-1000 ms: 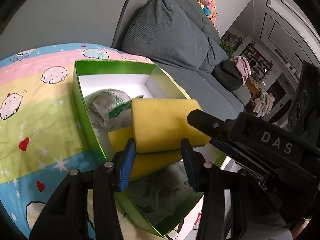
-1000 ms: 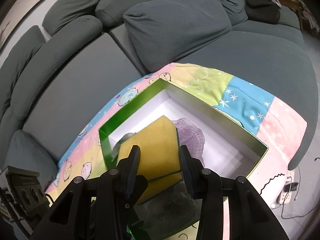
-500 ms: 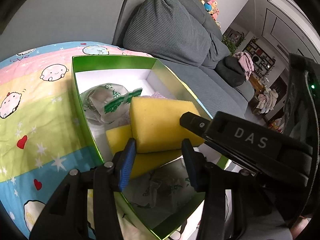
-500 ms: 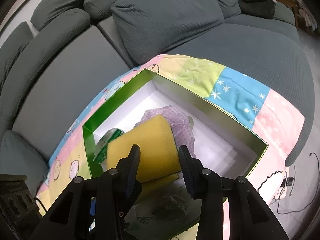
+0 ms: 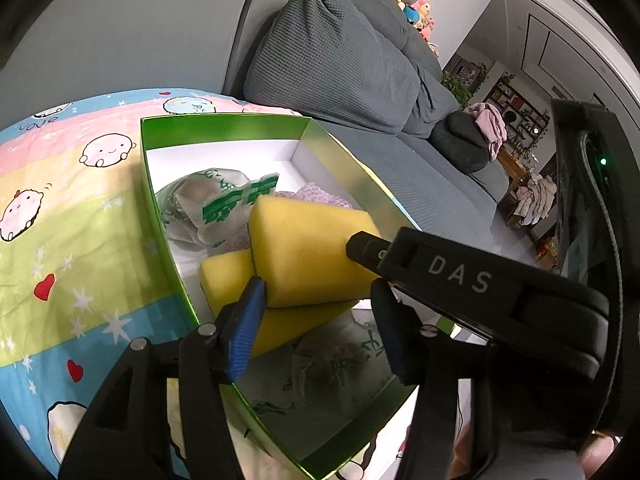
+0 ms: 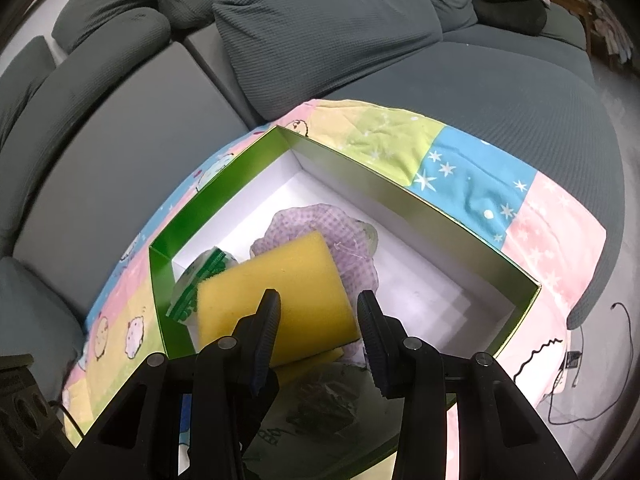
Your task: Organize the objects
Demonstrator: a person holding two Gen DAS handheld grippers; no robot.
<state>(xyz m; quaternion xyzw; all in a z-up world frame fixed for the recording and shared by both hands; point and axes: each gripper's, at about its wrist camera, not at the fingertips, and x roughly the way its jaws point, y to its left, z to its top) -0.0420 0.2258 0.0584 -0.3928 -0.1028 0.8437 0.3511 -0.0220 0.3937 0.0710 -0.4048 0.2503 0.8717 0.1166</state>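
— Where the green box [image 5: 160, 216] sits on the cartoon-print blanket [image 5: 80, 220], what is inside it?

— Two yellow sponges, two crumpled plastic bags with green print and a purple checked cloth [image 6: 352, 248]. The box is open-topped, white inside, and the blanket is spread over a grey sofa [image 6: 440, 80].

— And the sponges?

— The lower sponge [image 5: 228, 276] lies flat on the box floor towards the near left wall. The upper sponge [image 5: 312, 252] is tilted above it, its near edge overlapping the lower one and its far end raised over the cloth.

— What holds it up?

— The right tool [image 6: 319, 300]. Its jaws are closed partway onto the near end of the upper sponge; from the left wrist view one black finger lies across the sponge's right side.

— The left tool [image 5: 318, 292]?

— Its jaws are opening. Both sponges show between the blue pads, but the right pad stands clear of them, and I cannot tell whether the left pad touches the sponge edge. It grips nothing.

— The bags?

— One bag [image 5: 212, 204] lies at the far left of the box, beside the cloth. The other bag [image 5: 340, 364] lies at the near end, under the tools.

— Anything behind?

— A large grey cushion [image 5: 332, 60] leans on the sofa back beyond the box.
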